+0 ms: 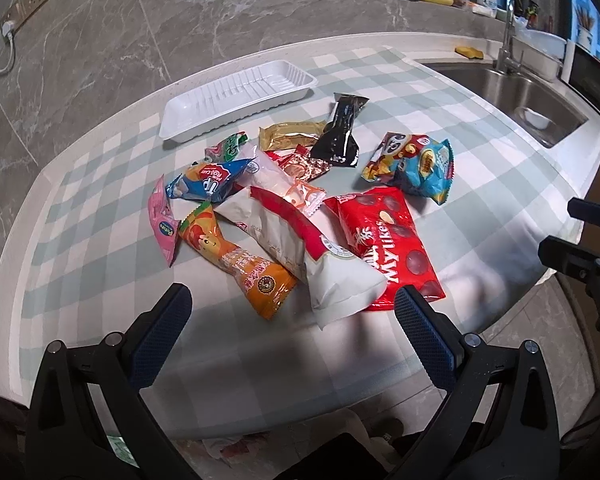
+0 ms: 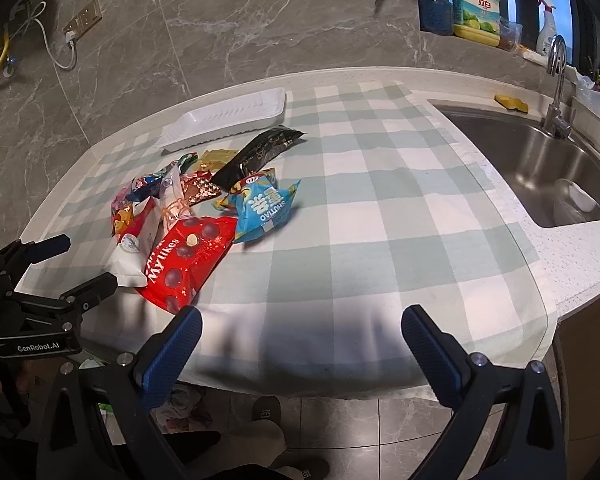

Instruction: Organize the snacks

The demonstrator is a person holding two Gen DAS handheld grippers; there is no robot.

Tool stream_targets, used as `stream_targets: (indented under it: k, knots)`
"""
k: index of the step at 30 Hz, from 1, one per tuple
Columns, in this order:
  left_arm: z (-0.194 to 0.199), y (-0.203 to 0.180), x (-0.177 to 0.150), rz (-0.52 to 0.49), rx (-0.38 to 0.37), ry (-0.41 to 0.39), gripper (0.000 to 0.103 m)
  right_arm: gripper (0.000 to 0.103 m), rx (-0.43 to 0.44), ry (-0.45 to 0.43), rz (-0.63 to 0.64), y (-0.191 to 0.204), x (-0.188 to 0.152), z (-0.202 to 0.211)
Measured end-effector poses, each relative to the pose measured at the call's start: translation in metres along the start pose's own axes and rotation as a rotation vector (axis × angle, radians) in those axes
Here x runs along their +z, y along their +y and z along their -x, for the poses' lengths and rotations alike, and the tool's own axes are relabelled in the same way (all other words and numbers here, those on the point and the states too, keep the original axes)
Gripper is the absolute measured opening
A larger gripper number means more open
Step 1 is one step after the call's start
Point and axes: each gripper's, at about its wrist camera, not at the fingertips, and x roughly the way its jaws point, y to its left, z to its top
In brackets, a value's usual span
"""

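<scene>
The snacks (image 1: 300, 208) lie in a loose heap on the checked cloth (image 2: 380, 208) covering the counter (image 2: 580, 248), none of them yet in the white tray (image 1: 236, 96), which stands empty just behind the heap, toward the wall. Nearest the left gripper (image 1: 292, 304) is the white and red packet (image 1: 332, 276): its blunt end sits just ahead of and between the spread fingers (image 1: 168, 320), and its long axis runs away from them, slanting up and to the left into the pile. Touching it on the right is the red Mylikes bag (image 1: 384, 240), and on the left the orange packet (image 1: 240, 264), both lying roughly the same way.

The left gripper is plainly the nearer one; its fingers are wide apart and hold nothing. The right gripper (image 2: 300, 332) is likewise spread and empty, hovering over bare cloth with the heap ahead and to its left; only a corner of the Mylikes bag comes close to its left finger. I judge the first pick falls to the left side, taking the white and red packet by its near end.

The middle of the heap is hard to read: the blue packet (image 1: 212, 184), the clear wrapper (image 1: 304, 196) and the smaller pieces overlap, so which rests on which is unclear. The blue chip bag (image 1: 416, 168) and black packet (image 1: 340, 132) lie more apart. The sink (image 2: 540, 176) is well off to the right.
</scene>
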Motion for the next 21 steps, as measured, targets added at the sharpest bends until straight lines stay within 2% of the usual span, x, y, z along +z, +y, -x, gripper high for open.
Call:
stream_targets:
  k: [9,15,21]
  knots:
    - [-0.005,0.035,0.018,0.143,-0.015,0.018,0.103,0.102,0.023,0.006,0.017,0.002,0.014,-0.011]
    - [-0.019,0.061,0.03,0.21,0.001,0.04,0.102,0.102,0.037,-0.008,0.055,0.008,0.038,-0.024]
    - [-0.043,0.085,0.039,0.277,0.001,0.088,0.095,0.102,0.03,-0.007,0.13,0.021,0.065,-0.043]
